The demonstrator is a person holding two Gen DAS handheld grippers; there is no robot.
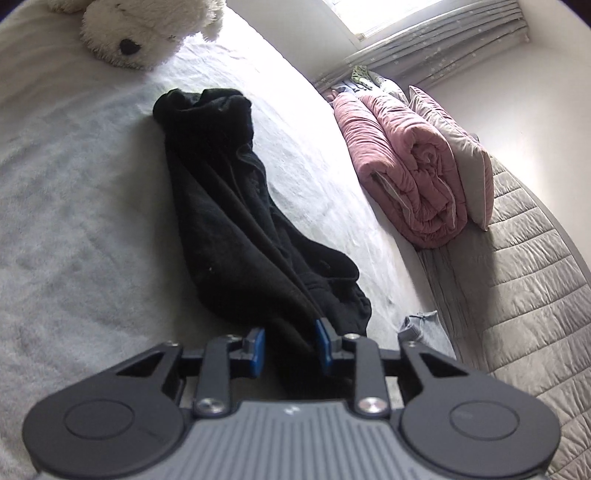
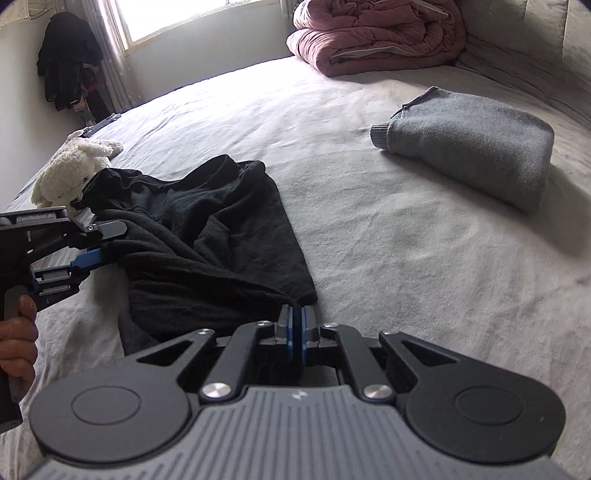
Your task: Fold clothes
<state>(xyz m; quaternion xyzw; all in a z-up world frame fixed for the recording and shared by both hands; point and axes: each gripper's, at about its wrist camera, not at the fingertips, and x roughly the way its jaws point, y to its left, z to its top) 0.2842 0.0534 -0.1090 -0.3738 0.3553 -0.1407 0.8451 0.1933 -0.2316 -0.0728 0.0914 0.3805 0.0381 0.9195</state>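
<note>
right claw (image 2: 297, 320) pinched black garment (image 2: 207, 236) hem | left claw (image 1: 290, 341) gaped around bunched cloth | risk: slip, uneven fold on bed (image 2: 369, 258)

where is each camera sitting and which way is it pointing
Left wrist: on the left hand-held gripper, looking along the black garment toward the plush toy; its blue pads straddle the cloth.
Right wrist: on the right hand-held gripper, shut on the garment's corner, facing the window; the person's hand shows at left.
Shared: black garment, plush toy, pink quilt, grey folded garment.
</note>
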